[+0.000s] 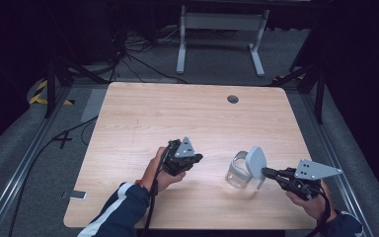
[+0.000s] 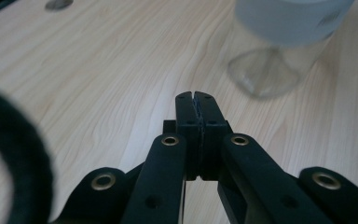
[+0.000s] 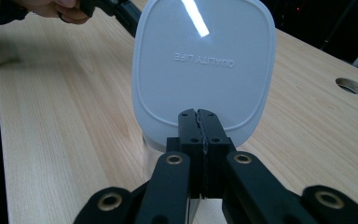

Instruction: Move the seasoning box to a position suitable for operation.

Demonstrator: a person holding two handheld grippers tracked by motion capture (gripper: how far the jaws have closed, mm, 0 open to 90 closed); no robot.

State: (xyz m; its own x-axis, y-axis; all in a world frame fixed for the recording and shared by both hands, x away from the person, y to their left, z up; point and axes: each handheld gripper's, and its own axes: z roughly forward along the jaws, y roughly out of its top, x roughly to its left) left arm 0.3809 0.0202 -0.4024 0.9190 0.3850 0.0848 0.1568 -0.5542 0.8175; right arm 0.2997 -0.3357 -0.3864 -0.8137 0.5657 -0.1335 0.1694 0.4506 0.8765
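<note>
A clear plastic container [image 1: 236, 175] stands on the wooden table [image 1: 177, 113], right of centre near the front. Its white rounded-square lid [image 1: 255, 161] is tipped up on edge above the container's right side. My right gripper [image 1: 265, 171] comes in from the right, shut on the lid's lower edge. In the right gripper view the lid [image 3: 205, 65] faces me behind the closed right gripper [image 3: 198, 112]. My left gripper [image 1: 199, 158] hovers just left of the container, shut and empty. In the left gripper view its closed tips [image 2: 196, 95] point at the blurred container [image 2: 265, 74].
A round cable hole [image 1: 233, 99] sits near the table's far edge. On the floor lie cables and a phone-like object [image 1: 74, 195] at the left. A white desk frame [image 1: 182, 39] stands beyond the table. Metal rails run along both sides.
</note>
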